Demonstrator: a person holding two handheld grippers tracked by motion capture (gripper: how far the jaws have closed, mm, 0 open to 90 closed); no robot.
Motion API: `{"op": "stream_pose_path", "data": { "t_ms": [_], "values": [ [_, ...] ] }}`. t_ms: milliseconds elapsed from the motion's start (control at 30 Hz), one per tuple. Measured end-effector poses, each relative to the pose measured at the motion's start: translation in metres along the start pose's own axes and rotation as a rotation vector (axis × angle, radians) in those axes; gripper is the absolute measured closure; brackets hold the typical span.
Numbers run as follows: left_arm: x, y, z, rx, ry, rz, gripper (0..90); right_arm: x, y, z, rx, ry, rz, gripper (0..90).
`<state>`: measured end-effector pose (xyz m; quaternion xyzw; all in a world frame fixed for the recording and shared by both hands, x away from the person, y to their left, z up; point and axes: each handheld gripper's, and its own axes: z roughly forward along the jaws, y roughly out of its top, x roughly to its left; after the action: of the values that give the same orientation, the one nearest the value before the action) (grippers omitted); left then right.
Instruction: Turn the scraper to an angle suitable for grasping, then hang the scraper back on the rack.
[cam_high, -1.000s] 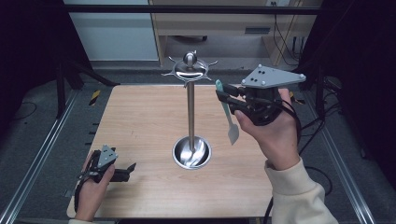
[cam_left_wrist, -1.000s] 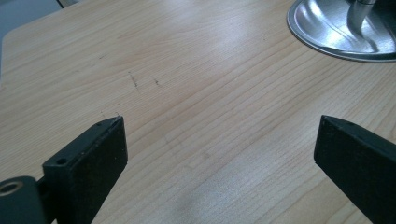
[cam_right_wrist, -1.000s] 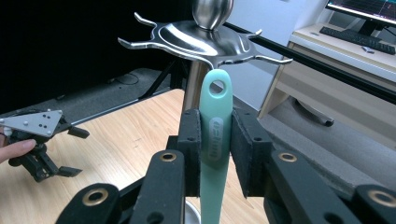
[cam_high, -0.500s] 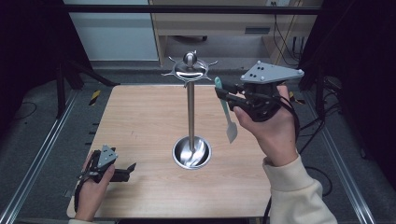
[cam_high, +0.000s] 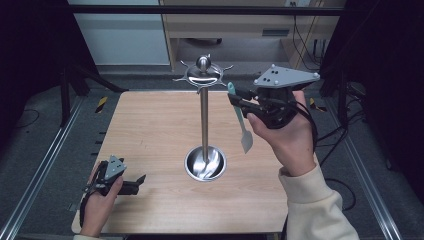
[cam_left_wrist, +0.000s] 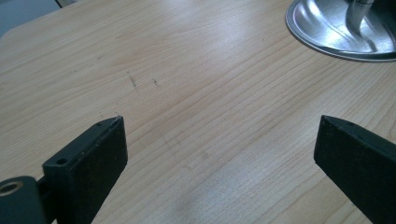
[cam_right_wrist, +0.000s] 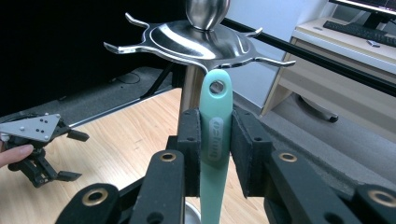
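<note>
Your right gripper (cam_right_wrist: 215, 154) was clamped on the teal spatula (cam_right_wrist: 215, 140) by its handle, hanging hole just below the hooks of the steel stand (cam_high: 204, 120). Risk noted: the hole sat off the nearest hook (cam_right_wrist: 273, 61) — a lift from there could have struck the hook crown and tipped the stand, or twisted the handle in the pads. Your left gripper (cam_high: 131, 184), jaws apart and empty, rested well clear of the stand base — unable to steady it.
</note>
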<state>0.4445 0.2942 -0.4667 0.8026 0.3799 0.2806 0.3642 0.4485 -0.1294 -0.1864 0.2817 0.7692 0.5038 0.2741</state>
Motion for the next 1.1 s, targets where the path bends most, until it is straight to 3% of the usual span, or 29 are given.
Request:
{"op": "stream_pose_path", "data": {
  "t_ms": [1100],
  "values": [
    [0.0,0.0,0.0,0.003,-0.004,0.0,2.6,0.003,0.0,0.013,0.0,0.014,0.017,74.2]
  ]
}}
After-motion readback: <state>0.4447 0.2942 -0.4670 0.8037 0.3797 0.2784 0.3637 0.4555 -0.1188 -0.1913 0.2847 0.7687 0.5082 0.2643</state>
